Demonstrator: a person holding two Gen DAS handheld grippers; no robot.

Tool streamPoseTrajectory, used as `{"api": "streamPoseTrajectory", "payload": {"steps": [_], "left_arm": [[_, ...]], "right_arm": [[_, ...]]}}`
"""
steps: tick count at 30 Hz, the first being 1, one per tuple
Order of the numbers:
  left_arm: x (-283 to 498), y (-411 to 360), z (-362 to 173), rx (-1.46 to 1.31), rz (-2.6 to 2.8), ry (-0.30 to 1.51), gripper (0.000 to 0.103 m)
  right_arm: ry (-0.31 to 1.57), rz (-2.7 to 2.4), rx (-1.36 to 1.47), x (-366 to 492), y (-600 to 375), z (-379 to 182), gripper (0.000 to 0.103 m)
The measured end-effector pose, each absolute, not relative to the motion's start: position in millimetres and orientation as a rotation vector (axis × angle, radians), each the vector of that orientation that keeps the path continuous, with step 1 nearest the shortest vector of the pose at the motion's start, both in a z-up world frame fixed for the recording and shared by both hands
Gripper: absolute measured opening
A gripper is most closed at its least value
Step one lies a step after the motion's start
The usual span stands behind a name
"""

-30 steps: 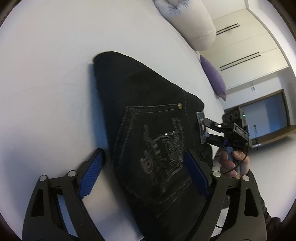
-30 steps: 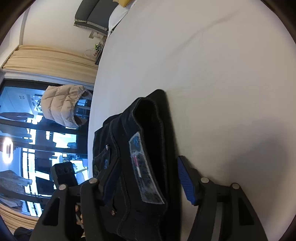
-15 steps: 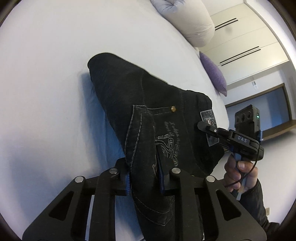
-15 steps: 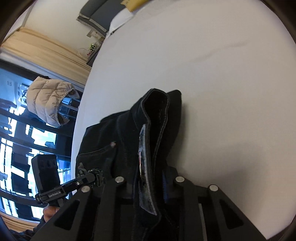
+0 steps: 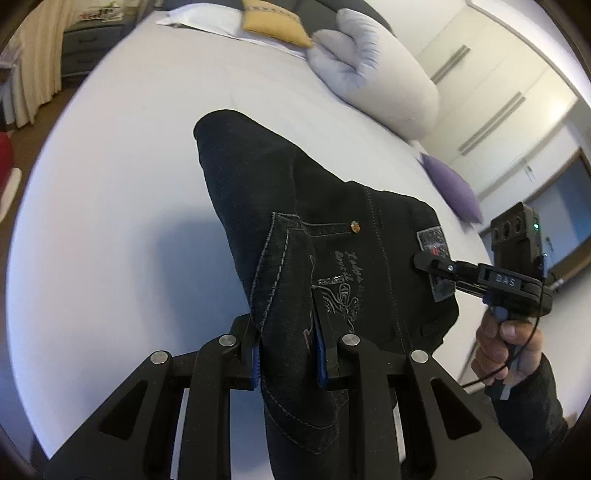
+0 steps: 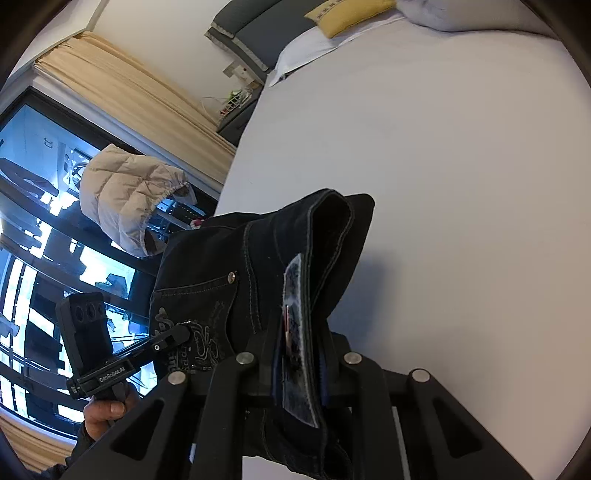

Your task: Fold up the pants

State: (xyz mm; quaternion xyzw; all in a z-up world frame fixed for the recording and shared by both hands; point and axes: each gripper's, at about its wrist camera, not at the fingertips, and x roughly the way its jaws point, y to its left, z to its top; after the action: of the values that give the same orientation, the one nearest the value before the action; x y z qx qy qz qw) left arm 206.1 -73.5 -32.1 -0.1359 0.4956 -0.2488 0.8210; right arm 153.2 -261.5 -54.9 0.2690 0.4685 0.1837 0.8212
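Note:
Folded black denim pants (image 5: 295, 229) with a stitched back pocket hang lifted above the white bed (image 5: 110, 166). My left gripper (image 5: 288, 354) is shut on the pocket end of the pants. My right gripper (image 6: 299, 365) is shut on the waistband by the patch label (image 6: 295, 332). The right gripper also shows in the left wrist view (image 5: 436, 264), clamped at the label. The left gripper shows in the right wrist view (image 6: 177, 336) on the pocket embroidery. The pants' far end droops toward the sheet.
Grey pillows (image 5: 373, 70), a yellow cushion (image 5: 275, 22) and a purple cushion (image 5: 450, 188) lie at the head of the bed. A nightstand (image 5: 85, 48) stands beside it. A beige puffer jacket (image 6: 125, 199) hangs by the window. White wardrobe doors (image 5: 498, 74) stand behind.
Both grippers went from open around the pants to shut on them, then lifted the pants off the sheet; more of the room now shows.

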Motion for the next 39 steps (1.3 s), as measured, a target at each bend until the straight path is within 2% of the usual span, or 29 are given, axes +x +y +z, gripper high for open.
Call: {"api": "streamPoseTrajectory", "payload": {"steps": [5, 14, 16, 18, 26, 29, 31, 32, 36, 39], "left_arm": [[250.3, -49.5, -47.8, -0.274, -0.497, 1.069, 0.019], [303.0, -16.5, -119.7, -0.305, -0.485, 1.153, 0.021], [303.1, -15.0, -127.6, -0.291, -0.486, 1.151, 0.025], [301.3, -10.1, -135.6, -0.282, -0.478, 1.143, 0.036], [286.6, 1.1, -141.6, -0.311, -0.501, 1.060, 0.046], [285.8, -3.9, -126.8, -0.270, -0.431, 1.044, 0.055], [274.7, 5.0, -117.4, -0.224, -0.382, 1.009, 0.056], [267.1, 4.0, -105.7, -0.204, -0.355, 0.975, 0.059], [214.3, 4.5, -49.6, -0.102, -0.219, 0.762, 0.086], [160.0, -6.8, 0.4, 0.013, -0.115, 0.554, 0.102]], "right_arm": [[1.031, 0.379, 0.607, 203.5, -246.0, -79.7, 0.017], [1.084, 0.350, 0.671, 232.3, -250.5, -137.4, 0.020], [1.102, 0.331, 0.668, 232.1, -252.0, -148.5, 0.033], [1.089, 0.339, 0.715, 231.1, -255.7, -158.5, 0.034], [0.973, 0.409, 0.839, 213.0, -266.8, -171.1, 0.041], [0.950, 0.341, 0.856, 199.8, -274.8, -163.8, 0.049], [0.917, 0.257, 0.838, 179.7, -282.1, -152.0, 0.057], [0.896, 0.235, 0.828, 169.3, -284.0, -146.1, 0.057], [0.792, 0.113, 0.664, 117.6, -273.2, -103.1, 0.057], [0.650, 0.015, 0.522, 73.7, -261.2, -56.5, 0.071]]}}
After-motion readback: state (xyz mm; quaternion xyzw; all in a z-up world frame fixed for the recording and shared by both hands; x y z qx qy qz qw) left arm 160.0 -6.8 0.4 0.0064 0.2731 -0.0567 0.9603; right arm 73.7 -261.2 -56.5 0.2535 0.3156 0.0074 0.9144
